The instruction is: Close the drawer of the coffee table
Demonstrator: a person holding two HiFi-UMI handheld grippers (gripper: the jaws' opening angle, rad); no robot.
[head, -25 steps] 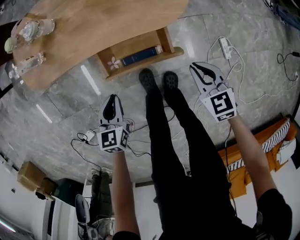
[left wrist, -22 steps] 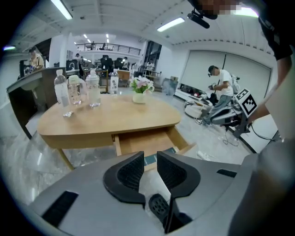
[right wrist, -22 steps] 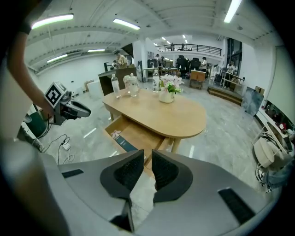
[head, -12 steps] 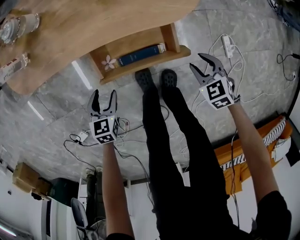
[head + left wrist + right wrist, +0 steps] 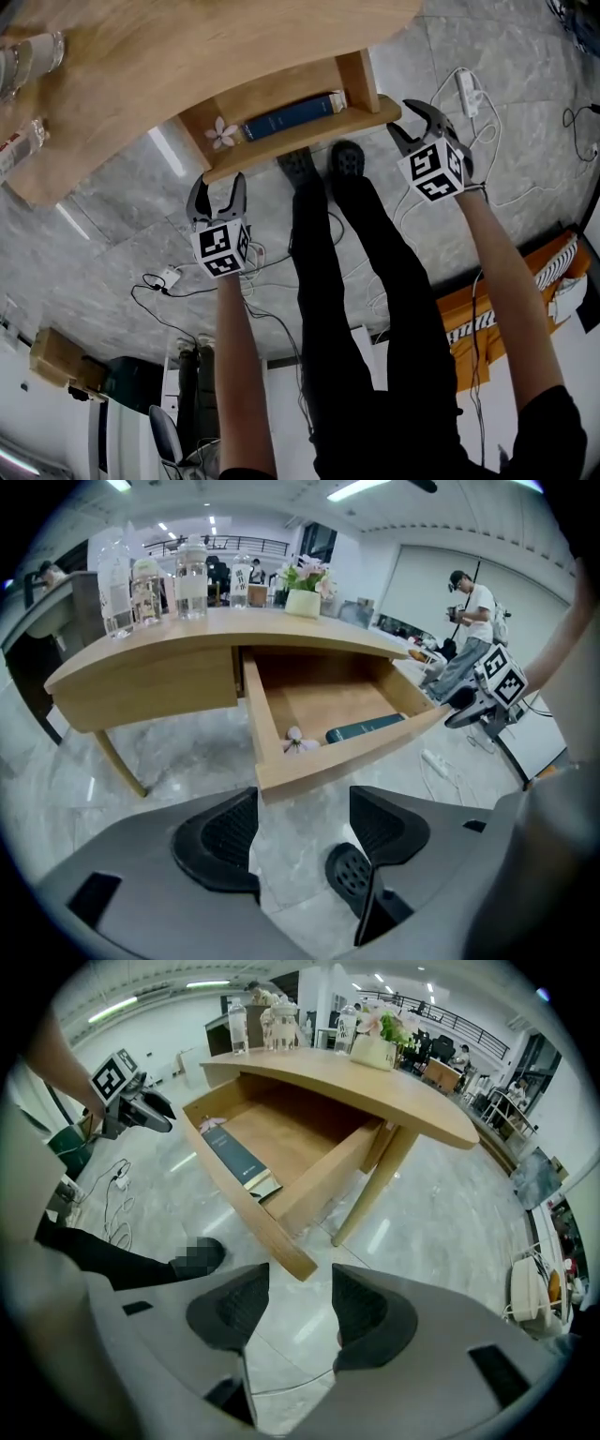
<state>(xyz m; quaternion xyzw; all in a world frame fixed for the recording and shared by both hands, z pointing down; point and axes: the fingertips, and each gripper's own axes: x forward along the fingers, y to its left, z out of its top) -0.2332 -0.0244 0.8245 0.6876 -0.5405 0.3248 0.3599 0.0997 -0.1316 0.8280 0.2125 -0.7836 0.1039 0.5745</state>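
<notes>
Under the desk [image 5: 187, 47] edge in the head view, the drawer [image 5: 262, 153] stands pulled well out, with a book [image 5: 291, 116] and a flower [image 5: 222, 133] lying inside. The left tongs [image 5: 217, 187] hang just short of the drawer's front, near its left end. The right tongs [image 5: 405, 120] sit at its right corner; whether they touch the wood I cannot tell from here. Both have just been opening, and nothing is between either pair.

From the left gripper view, the tongs stand spread over the floor [image 5: 169, 752], with the drawer front just beyond them and not touched.

From the right gripper view, the tongs are likewise spread. The drawer's near corner points toward the gap but does not reach into it.

My reading is that the task has barely begun: the drawer is open and no push is on it yet. What is left is to bring 1 or both of the 2 tongs against the front and press it in until it sits flush with the desk.
</notes>
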